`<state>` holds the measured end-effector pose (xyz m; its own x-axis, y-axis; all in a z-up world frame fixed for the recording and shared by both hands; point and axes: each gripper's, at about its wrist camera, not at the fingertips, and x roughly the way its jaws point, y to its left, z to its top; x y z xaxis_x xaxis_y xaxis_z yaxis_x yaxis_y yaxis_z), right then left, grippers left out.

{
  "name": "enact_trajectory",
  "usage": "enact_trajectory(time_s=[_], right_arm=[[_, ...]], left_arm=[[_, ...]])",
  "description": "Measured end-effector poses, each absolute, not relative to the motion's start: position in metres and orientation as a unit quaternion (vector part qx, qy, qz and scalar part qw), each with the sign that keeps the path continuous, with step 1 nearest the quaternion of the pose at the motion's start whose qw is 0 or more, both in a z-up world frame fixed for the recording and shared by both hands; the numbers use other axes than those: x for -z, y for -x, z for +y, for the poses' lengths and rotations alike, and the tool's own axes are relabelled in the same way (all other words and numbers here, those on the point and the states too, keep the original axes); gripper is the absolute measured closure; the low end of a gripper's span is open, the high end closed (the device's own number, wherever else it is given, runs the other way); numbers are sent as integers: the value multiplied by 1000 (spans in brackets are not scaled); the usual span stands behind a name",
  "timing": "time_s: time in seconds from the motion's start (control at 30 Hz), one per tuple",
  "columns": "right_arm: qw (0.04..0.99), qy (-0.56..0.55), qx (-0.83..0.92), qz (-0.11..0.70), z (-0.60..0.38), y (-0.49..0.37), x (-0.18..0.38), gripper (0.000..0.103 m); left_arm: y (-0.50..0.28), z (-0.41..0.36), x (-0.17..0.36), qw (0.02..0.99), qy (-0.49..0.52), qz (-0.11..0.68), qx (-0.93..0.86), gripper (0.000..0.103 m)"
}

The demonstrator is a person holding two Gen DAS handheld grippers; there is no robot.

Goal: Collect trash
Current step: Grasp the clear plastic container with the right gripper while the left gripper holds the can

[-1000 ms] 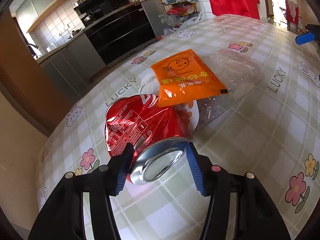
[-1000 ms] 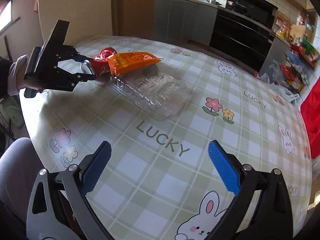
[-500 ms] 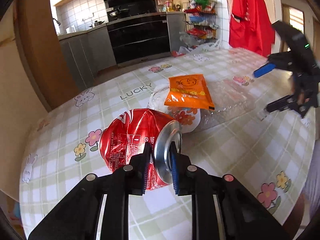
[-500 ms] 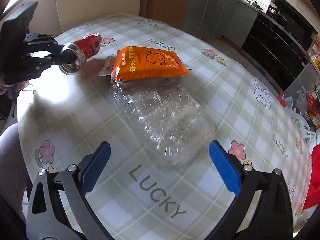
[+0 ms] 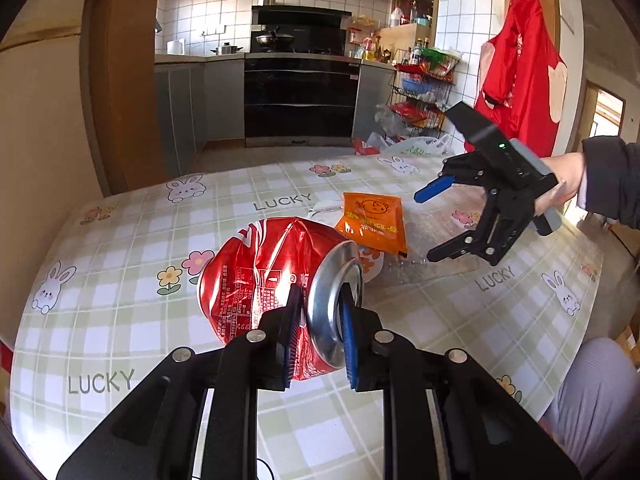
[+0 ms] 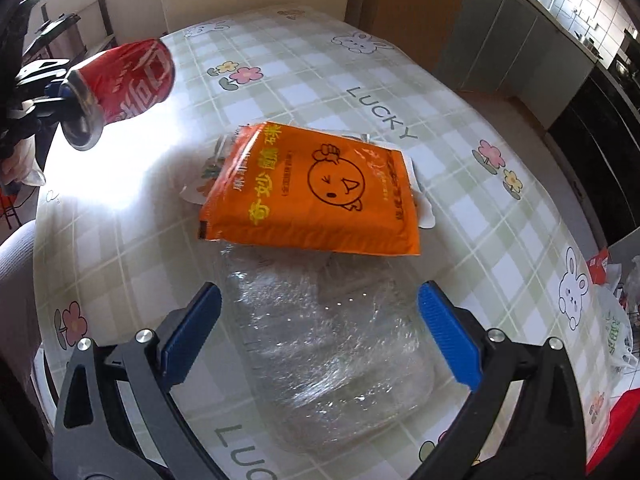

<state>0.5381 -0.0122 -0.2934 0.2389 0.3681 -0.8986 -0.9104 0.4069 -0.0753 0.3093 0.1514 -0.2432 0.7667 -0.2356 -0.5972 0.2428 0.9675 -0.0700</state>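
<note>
1. Red crushed can (image 5: 276, 280) is pinched at its metal end rim by the left gripper (image 5: 318, 330); jaws have just been closing and are now narrow, clamped on that rim. In the right wrist view the can (image 6: 128, 76) hangs clear above the surface (image 6: 320, 68), so item 1 looks picked up but not yet binned.
2. No bin or trash bag for collecting shows in either view, so can't say where the can is headed. White plastic bags lie on the floor by the kitchen rack, purpose unclear.
3. Orange snack packet (image 6: 316, 196) is flat on the surface, mid-table, one edge overlapping the clear plastic tray (image 6: 336, 344). Something white and flat pokes out from under the packet; can't tell what.
4. Right gripper (image 6: 320, 332) has jaws wide, nothing in them, blue pads either side of the clear tray and above it, pointing steeply down. Left wrist view shows the same gripper (image 5: 436, 224) held in a person's hand (image 5: 560, 184), not touching anything.
5. Progress, as a judgement: early. One piece in hand, at least two left on the surface (packet, tray), plus the white bit.
6. Likely next for the right side: the tray or packet. Tray is thin, see-through and crinkly, so prob. flexes when squeezed.
</note>
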Motion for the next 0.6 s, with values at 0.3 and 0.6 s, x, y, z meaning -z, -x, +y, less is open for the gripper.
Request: enact_trajectory(time_s=[0.3,0.6], right_arm=[[750,180,-416,482,-44,-567,311,6],[717,145,-445,517,-68,-538,314,11]], left_arm=[[-302,148,250,935,12,328,138,84],[-294,145,246,935,19,325,142,84]])
